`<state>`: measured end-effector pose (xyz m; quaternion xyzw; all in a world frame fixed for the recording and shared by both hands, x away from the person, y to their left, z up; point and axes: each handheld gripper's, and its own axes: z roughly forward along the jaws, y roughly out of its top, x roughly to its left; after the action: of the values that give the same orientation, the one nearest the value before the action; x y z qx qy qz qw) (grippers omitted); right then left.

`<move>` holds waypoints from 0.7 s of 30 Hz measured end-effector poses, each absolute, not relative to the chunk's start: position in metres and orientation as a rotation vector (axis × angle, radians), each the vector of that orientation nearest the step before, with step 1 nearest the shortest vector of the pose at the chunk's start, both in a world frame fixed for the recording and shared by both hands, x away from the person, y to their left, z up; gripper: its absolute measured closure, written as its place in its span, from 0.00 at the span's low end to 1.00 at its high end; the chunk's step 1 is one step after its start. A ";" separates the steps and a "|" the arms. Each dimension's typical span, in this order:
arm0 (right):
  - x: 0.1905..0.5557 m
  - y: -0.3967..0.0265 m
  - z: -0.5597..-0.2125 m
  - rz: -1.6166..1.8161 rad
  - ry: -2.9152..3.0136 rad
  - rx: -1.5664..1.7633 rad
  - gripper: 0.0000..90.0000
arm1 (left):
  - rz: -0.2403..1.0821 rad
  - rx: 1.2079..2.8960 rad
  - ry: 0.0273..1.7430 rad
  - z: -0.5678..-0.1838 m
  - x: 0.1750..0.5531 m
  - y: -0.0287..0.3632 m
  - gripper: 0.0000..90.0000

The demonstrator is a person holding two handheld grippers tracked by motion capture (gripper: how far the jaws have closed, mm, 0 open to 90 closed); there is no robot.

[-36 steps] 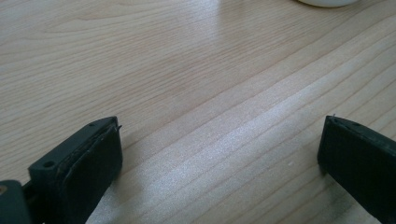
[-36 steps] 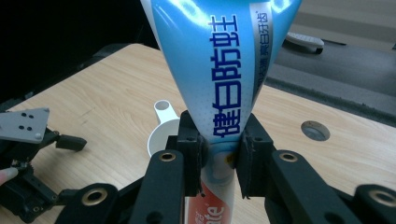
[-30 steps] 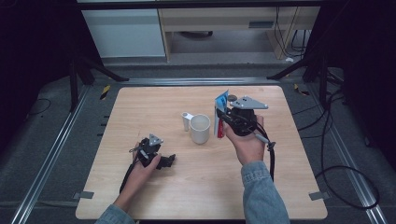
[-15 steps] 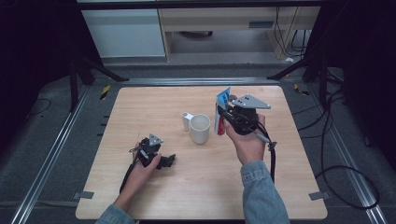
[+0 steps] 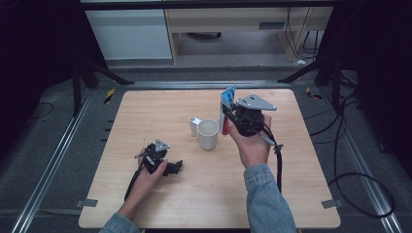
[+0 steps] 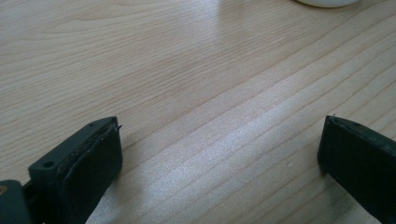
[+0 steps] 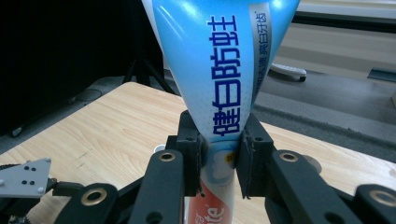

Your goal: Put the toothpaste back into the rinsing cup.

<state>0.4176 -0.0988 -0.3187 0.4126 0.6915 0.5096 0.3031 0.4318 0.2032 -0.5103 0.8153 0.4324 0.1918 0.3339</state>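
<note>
I have the right gripper (image 5: 232, 118) raised over the tabletop (image 5: 155, 111), its jaws clamped on a blue toothpaste tube (image 7: 219, 70) that stands upright with the flat crimped end on top and the red part below the jaws. In the high view the tube sits just to the right of a white mug (image 5: 208, 133), near its rim. The left gripper (image 5: 167, 167) rests low on the tabletop near the front left, well apart from the mug; in the left gripper view its jaws stand wide apart over bare wood
</note>
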 end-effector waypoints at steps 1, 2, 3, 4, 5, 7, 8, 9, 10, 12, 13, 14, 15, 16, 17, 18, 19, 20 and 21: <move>0.418 -0.096 -0.318 1.352 1.837 1.087 0.82 | 0.501 2.128 1.129 -0.510 0.432 0.203 0.00; 0.419 -0.094 -0.317 1.354 1.836 1.087 0.82 | 0.500 2.128 1.129 -0.510 0.432 0.203 0.00; 0.419 -0.093 -0.317 1.355 1.838 1.081 0.82 | 0.500 2.128 1.129 -0.510 0.432 0.203 0.00; 0.420 -0.091 -0.316 1.356 1.840 1.075 0.82 | 0.501 2.127 1.129 -0.510 0.432 0.203 0.00; 0.420 -0.091 -0.316 1.356 1.840 1.075 0.82 | 0.501 2.127 1.129 -0.510 0.432 0.203 0.00; 0.421 -0.087 -0.314 1.364 1.840 1.062 0.82 | 0.500 2.128 1.129 -0.510 0.432 0.203 0.00; 0.422 -0.085 -0.313 1.363 1.842 1.058 0.82 | 0.500 2.128 1.129 -0.510 0.432 0.203 0.00; 0.423 -0.084 -0.312 1.366 1.841 1.053 0.82 | 0.501 2.128 1.129 -0.510 0.432 0.203 0.00; 0.423 -0.084 -0.312 1.366 1.841 1.053 0.82 | 0.501 2.128 1.129 -0.510 0.432 0.203 0.00; 0.426 -0.080 -0.311 1.365 1.848 1.051 0.82 | 0.501 2.127 1.129 -0.510 0.432 0.203 0.00; 0.428 -0.079 -0.311 1.364 1.850 1.049 0.82 | 0.501 2.128 1.129 -0.510 0.432 0.203 0.00; 0.429 -0.078 -0.311 1.370 1.849 1.052 0.82 | 0.501 2.128 1.129 -0.510 0.432 0.203 0.00; 0.432 -0.078 -0.312 1.373 1.853 1.049 0.82 | 0.500 2.127 1.129 -0.510 0.432 0.203 0.00; 0.434 -0.077 -0.313 1.380 1.855 1.052 0.82 | 0.501 2.125 1.131 -0.511 0.432 0.203 0.00; 0.434 -0.077 -0.313 1.380 1.855 1.052 0.82 | 0.501 2.125 1.131 -0.511 0.432 0.203 0.00; 0.438 -0.076 -0.315 1.383 1.855 1.050 0.82 | 0.501 2.125 1.131 -0.510 0.432 0.203 0.00; 0.438 -0.076 -0.315 1.383 1.855 1.050 0.82 | 0.501 2.125 1.131 -0.510 0.432 0.203 0.00; 0.442 -0.073 -0.316 1.382 1.858 1.050 0.82 | 0.501 2.125 1.130 -0.511 0.432 0.203 0.00; 0.442 -0.073 -0.316 1.382 1.858 1.050 0.82 | 0.501 2.125 1.130 -0.511 0.432 0.203 0.00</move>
<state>0.4420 -0.0734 -0.3165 0.3944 0.6984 0.5193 0.2950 0.4319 0.2029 -0.5105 0.8143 0.4332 0.1920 0.3352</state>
